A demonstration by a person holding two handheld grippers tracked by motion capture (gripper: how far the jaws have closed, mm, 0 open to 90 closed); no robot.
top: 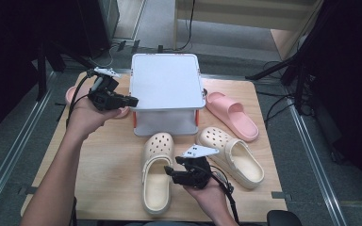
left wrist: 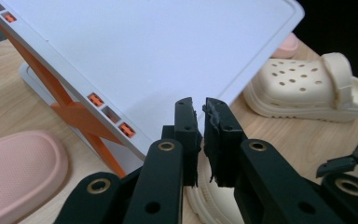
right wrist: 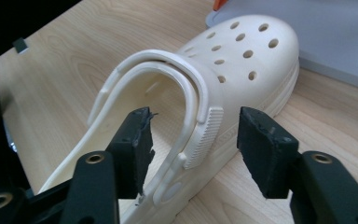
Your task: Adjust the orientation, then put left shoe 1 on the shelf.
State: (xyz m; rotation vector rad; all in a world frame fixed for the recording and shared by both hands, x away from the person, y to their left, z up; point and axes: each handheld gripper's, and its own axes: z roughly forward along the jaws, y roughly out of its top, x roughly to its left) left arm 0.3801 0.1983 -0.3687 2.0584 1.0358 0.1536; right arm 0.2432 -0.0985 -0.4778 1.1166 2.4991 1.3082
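**Right jaws spread around the clog's side**

The right gripper (top: 168,173) is held at the near cream clog (top: 157,175), which lies on the desk (top: 108,160) in front of the white box (top: 166,89). Its jaws are spread wide, the clog's side wall and strap between them, unpressed. The left gripper (top: 133,100) is raised beside the box's lid, its jaws nearly closed on nothing. A second cream clog (top: 231,155) lies just beside.

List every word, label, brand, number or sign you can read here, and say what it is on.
None: no readable text stands on the white box lid, the two cream clogs, the pink slides or the left gripper and right gripper.
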